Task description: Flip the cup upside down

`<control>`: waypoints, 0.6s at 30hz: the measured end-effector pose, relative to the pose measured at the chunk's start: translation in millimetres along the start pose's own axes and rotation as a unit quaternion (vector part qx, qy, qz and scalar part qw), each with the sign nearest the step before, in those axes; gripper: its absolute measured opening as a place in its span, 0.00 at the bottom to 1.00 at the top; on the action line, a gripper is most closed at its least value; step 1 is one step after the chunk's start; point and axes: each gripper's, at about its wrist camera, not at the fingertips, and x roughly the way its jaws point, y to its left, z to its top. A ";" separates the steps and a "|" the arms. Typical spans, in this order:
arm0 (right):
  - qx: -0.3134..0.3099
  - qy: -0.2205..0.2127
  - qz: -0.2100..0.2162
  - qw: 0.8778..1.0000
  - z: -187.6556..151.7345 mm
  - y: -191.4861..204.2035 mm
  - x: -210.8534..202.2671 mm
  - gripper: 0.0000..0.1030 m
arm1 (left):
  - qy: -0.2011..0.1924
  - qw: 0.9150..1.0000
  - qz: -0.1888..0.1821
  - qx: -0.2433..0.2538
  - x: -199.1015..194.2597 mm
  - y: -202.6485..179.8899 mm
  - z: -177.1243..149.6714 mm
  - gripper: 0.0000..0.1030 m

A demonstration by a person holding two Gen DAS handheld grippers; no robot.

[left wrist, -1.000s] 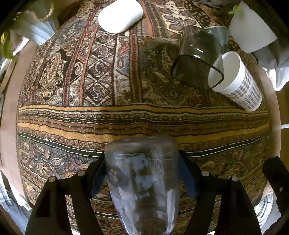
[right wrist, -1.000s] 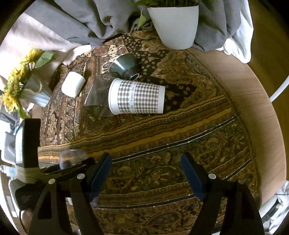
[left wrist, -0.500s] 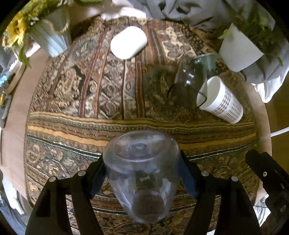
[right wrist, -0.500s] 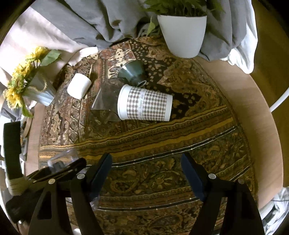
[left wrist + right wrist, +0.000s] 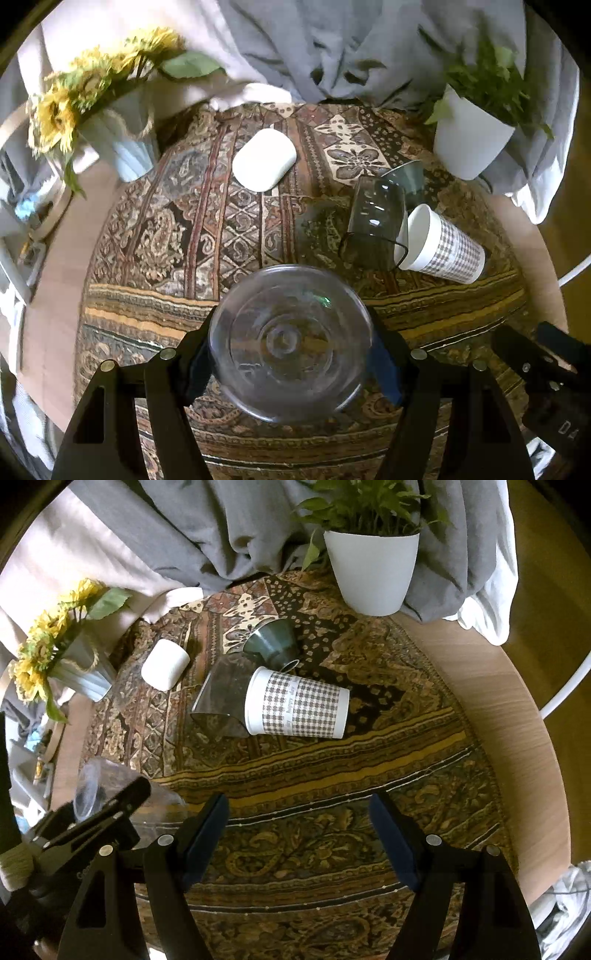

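Observation:
My left gripper (image 5: 291, 350) is shut on a clear plastic cup (image 5: 290, 341), held above the patterned cloth with its base turned toward the camera. The cup also shows at the far left of the right wrist view (image 5: 110, 790), tilted in the left gripper's fingers (image 5: 107, 812). My right gripper (image 5: 297, 834) is open and empty above the front part of the cloth (image 5: 332, 768).
A checked paper cup (image 5: 439, 247), a smoky glass (image 5: 373, 218) and a dark green cup (image 5: 273, 644) lie on their sides mid-table. A white cup (image 5: 264, 164) lies further back. A white plant pot (image 5: 373, 568) and a sunflower vase (image 5: 122, 144) stand at the back edges.
The left gripper has tilted the clear cup so that its base now faces the camera, and the view has lifted toward the back of the table. The right gripper has barely moved.

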 end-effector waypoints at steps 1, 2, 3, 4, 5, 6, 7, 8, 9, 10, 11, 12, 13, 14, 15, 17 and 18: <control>-0.001 0.000 -0.002 1.000 -0.9 -0.1 0.2 0.76 | 0.004 1.000 -0.003 0.000 2.3 -0.3 -0.3 0.70; -0.001 0.003 -0.002 1.000 -1.8 -0.4 1.0 0.76 | 0.011 1.000 -0.007 -0.003 5.4 0.3 -1.2 0.69; -0.001 0.005 -0.003 1.000 -2.4 -0.9 1.8 0.76 | 0.021 1.000 -0.014 -0.010 9.5 2.0 -2.0 0.69; 0.000 0.006 -0.003 1.000 -2.9 -1.5 2.0 0.76 | 0.015 1.000 -0.014 -0.012 9.2 2.3 -3.3 0.69; 0.000 0.006 -0.004 1.000 -3.6 -2.2 1.7 0.76 | 0.011 1.000 -0.011 -0.016 8.6 2.8 -3.2 0.69; 0.000 0.005 -0.005 1.000 -3.9 -2.6 1.4 0.76 | 0.012 1.000 -0.011 -0.017 9.4 3.2 -2.4 0.69; 0.001 0.005 -0.006 1.000 -4.5 -2.9 1.0 0.76 | 0.012 1.000 -0.011 -0.018 10.6 3.0 -2.6 0.69; 0.004 0.005 -0.005 1.000 -4.6 -3.5 0.5 0.76 | 0.011 1.000 -0.010 -0.016 11.1 2.0 -2.3 0.69; 0.004 0.005 -0.005 1.000 -4.6 -3.4 0.3 0.76 | 0.012 1.000 -0.010 -0.013 11.3 1.0 -2.1 0.69; 0.003 0.004 -0.006 1.000 -4.7 -3.3 -0.3 0.76 | 0.012 1.000 -0.010 -0.012 11.2 0.2 -3.0 0.69; 0.003 0.002 -0.006 1.000 -4.8 -3.4 -1.0 0.76 | 0.012 1.000 -0.010 -0.011 11.1 -0.1 -3.4 0.69; 0.002 0.001 -0.007 1.000 -4.8 -3.5 -1.4 0.76 | 0.013 1.000 -0.011 -0.011 11.0 0.0 -3.4 0.69; 0.003 0.001 -0.007 1.000 -4.7 -3.5 -1.4 0.76 | 0.014 1.000 -0.013 -0.013 10.6 0.7 -3.2 0.69; 0.004 0.002 -0.005 1.000 -4.5 -3.4 -1.5 0.76 | 0.015 1.000 -0.021 -0.018 10.1 2.1 -3.0 0.70; 0.005 0.002 -0.005 1.000 -4.7 -3.1 -1.7 0.76 | 0.017 0.999 -0.027 -0.023 9.7 3.4 -2.6 0.74; 0.007 0.002 -0.003 1.000 -4.4 -3.2 -2.6 0.76 | 0.016 0.999 -0.032 -0.028 9.0 4.9 -2.2 0.81; 0.006 0.001 -0.003 1.000 -4.3 -2.8 -3.1 0.76 | 0.014 0.999 -0.033 -0.028 8.2 4.4 -2.0 0.81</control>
